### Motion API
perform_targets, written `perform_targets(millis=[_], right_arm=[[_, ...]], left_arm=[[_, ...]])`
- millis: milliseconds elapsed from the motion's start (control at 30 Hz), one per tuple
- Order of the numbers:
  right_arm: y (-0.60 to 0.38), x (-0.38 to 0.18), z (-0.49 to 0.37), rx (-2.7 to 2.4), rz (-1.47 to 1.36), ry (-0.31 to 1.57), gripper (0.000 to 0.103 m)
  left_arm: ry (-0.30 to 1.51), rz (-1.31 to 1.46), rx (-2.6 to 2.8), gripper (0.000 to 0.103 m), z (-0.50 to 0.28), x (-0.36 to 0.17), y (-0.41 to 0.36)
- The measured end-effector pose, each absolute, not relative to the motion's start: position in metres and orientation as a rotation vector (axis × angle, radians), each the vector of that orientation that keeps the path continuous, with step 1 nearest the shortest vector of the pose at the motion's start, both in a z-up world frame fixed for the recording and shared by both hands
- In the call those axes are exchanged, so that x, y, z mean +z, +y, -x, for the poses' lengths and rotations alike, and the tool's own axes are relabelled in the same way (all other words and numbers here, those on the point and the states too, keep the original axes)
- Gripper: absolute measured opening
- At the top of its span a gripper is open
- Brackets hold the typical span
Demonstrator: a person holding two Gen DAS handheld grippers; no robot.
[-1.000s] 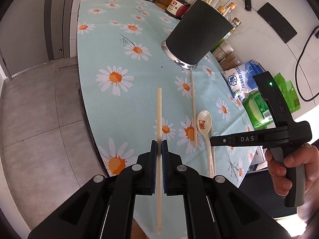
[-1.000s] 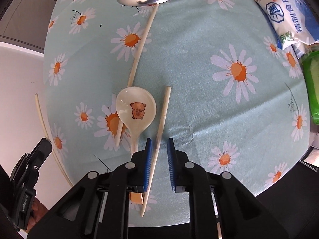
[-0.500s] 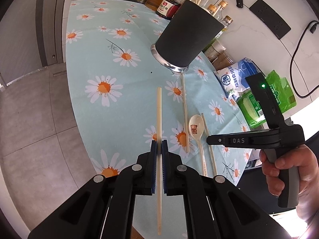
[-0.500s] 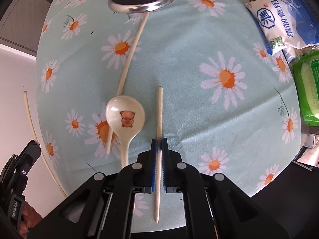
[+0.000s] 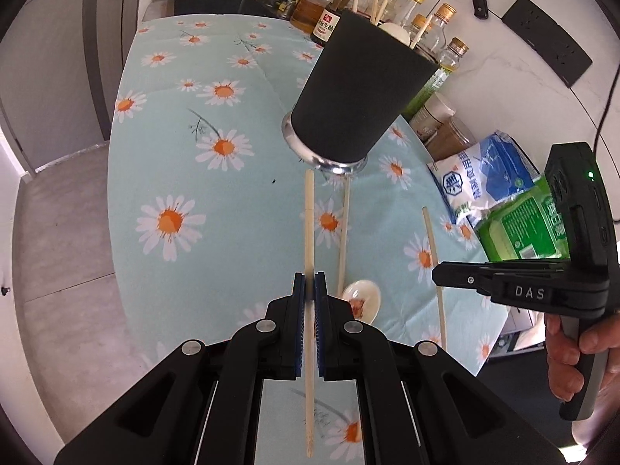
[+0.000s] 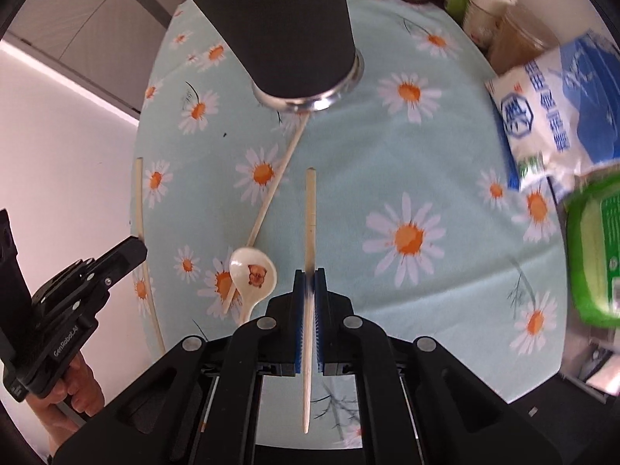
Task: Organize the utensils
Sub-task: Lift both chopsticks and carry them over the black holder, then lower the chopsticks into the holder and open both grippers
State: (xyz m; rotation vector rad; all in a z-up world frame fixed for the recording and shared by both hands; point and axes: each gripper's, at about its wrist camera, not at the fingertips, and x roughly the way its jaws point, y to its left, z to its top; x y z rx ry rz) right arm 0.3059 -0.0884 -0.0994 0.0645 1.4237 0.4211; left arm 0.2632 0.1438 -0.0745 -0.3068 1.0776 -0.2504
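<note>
My left gripper (image 5: 309, 290) is shut on a pale chopstick (image 5: 309, 224), held above the daisy tablecloth (image 5: 193, 178) and pointing at the black utensil cup (image 5: 360, 89). My right gripper (image 6: 309, 290) is shut on a second chopstick (image 6: 310, 217), lifted above the cloth; it also shows in the left wrist view (image 5: 432, 255). A third chopstick (image 6: 275, 190) lies on the cloth, running to the cup's (image 6: 286, 27) base. A white spoon (image 6: 254, 275) with a bear picture lies beside it. The cup holds several chopsticks and a spoon.
Sauce bottles and jars (image 5: 410, 15) stand behind the cup. A blue-white bag (image 6: 558, 104) and a green packet (image 6: 596, 248) lie on the right. The table's front edge is close below both grippers. The left gripper's body (image 6: 69, 306) is at the table's left side.
My right gripper closed on the chopstick beside the spoon and lifted it. Both grippers moved closer to the black cup, each holding its chopstick.
</note>
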Motion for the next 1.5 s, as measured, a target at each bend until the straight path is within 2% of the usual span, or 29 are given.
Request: perform_targets(millis=[200,800,1300,1500], right_arm=[[-0.105,-0.076,-0.323,0.581,-0.077,1.363,0.006],[-0.122,0.004,-0.373,0.907,-0.150,0.999,0.006],[-0.119,0.067,-0.407,0.859,-0.208,0.676,0.006],[-0.114,0.079,-0.422,0.837,-0.226,0.612,0.006]], left_arm=[[1.048,0.288,-0.166,0.004,-0.275,-0.055,0.118],[0.847,0.346,-0.050,0.004,-0.305,0.023,0.078],[0.554,0.301,-0.142,0.004,-0.344,0.087,0.082],[0.417,0.308,-0.149,0.004,-0.361,0.105,0.089]])
